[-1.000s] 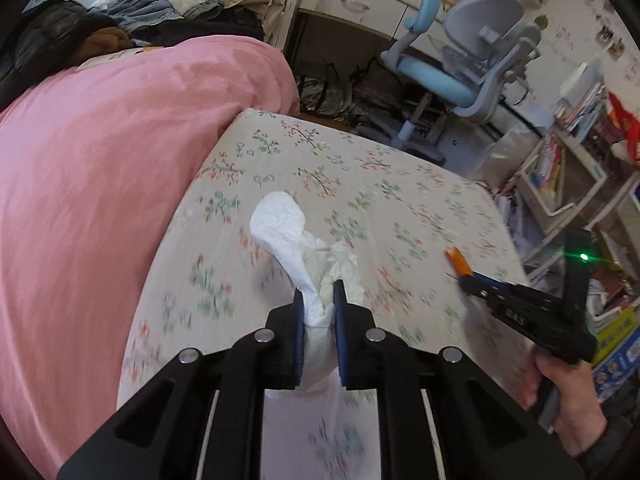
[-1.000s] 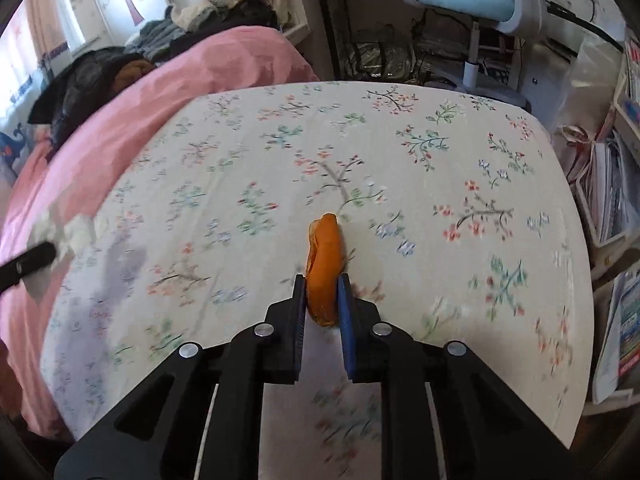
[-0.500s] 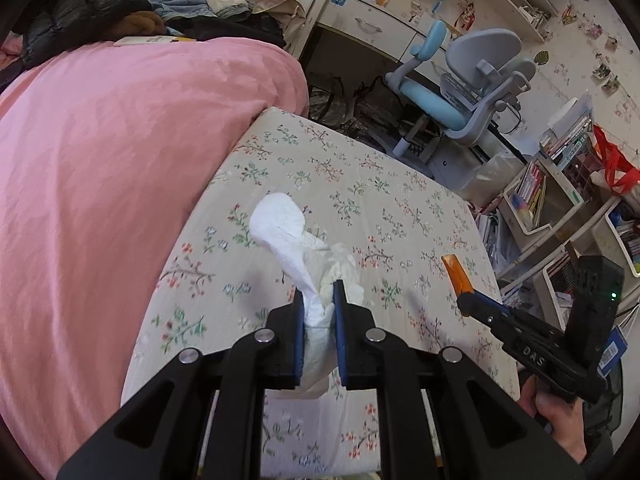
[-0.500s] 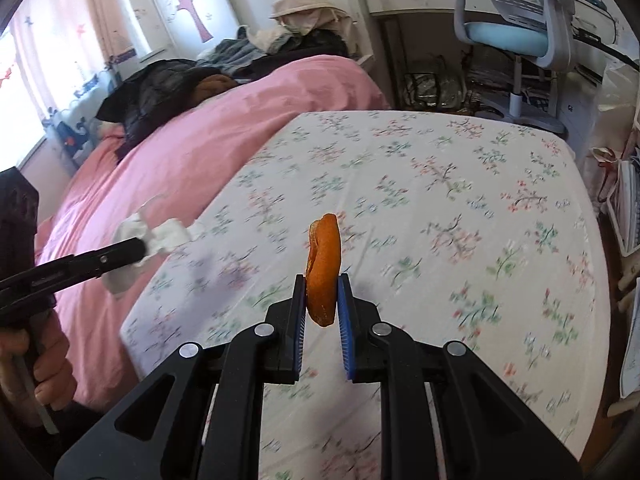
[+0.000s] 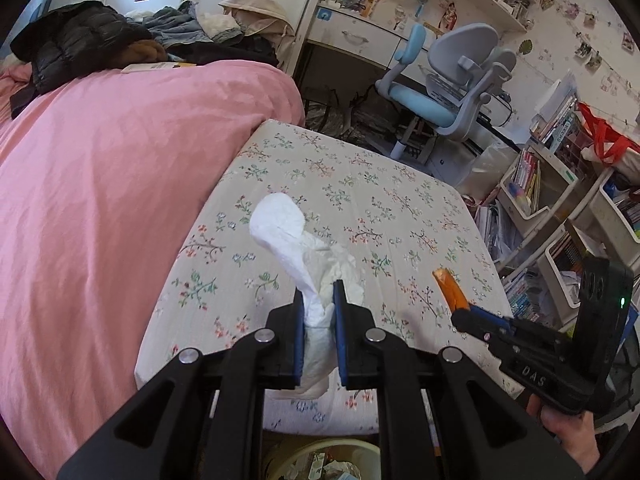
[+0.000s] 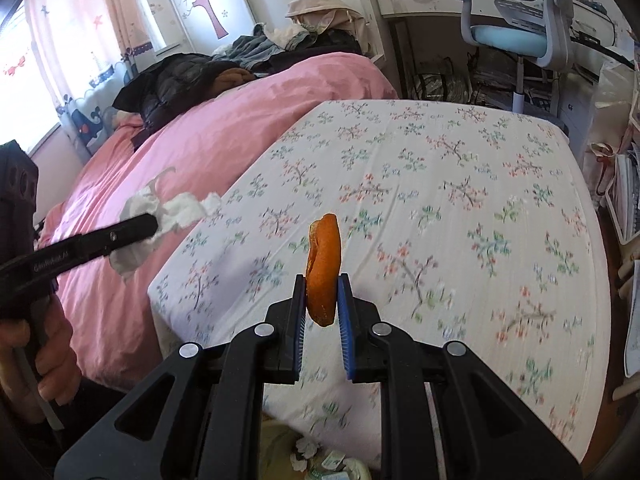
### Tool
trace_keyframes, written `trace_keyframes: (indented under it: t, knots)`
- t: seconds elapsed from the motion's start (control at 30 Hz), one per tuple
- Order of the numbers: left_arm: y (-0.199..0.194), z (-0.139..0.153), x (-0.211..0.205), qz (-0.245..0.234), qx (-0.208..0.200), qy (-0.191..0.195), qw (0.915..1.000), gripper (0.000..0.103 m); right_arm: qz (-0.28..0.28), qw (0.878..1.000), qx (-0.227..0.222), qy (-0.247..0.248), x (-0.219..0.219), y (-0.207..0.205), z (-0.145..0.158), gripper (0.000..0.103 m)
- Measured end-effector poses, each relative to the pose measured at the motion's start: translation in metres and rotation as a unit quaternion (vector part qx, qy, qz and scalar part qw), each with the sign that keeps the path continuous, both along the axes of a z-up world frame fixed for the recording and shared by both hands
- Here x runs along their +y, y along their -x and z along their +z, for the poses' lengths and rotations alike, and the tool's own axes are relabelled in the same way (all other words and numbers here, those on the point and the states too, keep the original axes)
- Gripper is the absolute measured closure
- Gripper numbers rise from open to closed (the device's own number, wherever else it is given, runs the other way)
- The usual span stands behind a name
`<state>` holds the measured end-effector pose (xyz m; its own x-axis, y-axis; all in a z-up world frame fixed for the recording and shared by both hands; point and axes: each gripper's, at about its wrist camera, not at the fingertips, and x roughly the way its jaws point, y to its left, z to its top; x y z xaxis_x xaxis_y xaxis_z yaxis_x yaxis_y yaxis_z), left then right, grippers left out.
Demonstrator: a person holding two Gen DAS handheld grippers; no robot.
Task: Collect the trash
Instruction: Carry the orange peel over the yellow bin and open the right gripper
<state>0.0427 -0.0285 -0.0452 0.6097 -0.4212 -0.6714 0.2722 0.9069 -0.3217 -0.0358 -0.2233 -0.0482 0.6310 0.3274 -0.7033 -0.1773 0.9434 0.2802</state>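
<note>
A bed (image 5: 100,200) under a pink duvet filled the left side of the room, dark jackets and clothes (image 5: 80,40) heaped at its far end. Pushed against it stood a lower surface covered with a flowered sheet (image 6: 460,208). Beyond that were a blue and grey desk chair (image 5: 448,92) by a white desk, and crowded bookshelves (image 5: 560,200) along the right wall.

Below the near edge of the flowered sheet sat a pale yellow bin (image 6: 352,470) with scraps already in it, showing only partly between the gripper arms.

The left gripper (image 5: 318,320) was clenched on a crumpled white tissue (image 5: 288,232), held up off the sheet with its loose end sticking out past the fingertips. In the right wrist view the same tissue hung over the edge of the pink duvet.

The right gripper (image 6: 322,300) was clamped on a curled piece of orange peel (image 6: 324,264), held upright in the air above the near part of the flowered sheet, touching nothing else. A hand (image 5: 572,436) gripped its handle.
</note>
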Motion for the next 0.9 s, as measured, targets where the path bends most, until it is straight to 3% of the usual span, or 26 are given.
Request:
trace_keyframes:
  t: [0.3,0.9]
  knots:
    - [0.011,-0.002,0.016,0.012,0.006,0.020,0.9997,0.090,-0.001,1.000,0.027,0.005,0.009,0.032,-0.022,0.088]
    - [0.014,-0.002,0.014,0.008,0.004,0.014,0.9999,0.090,0.024,0.998,0.048,0.016,0.022,0.046,-0.043,0.088]
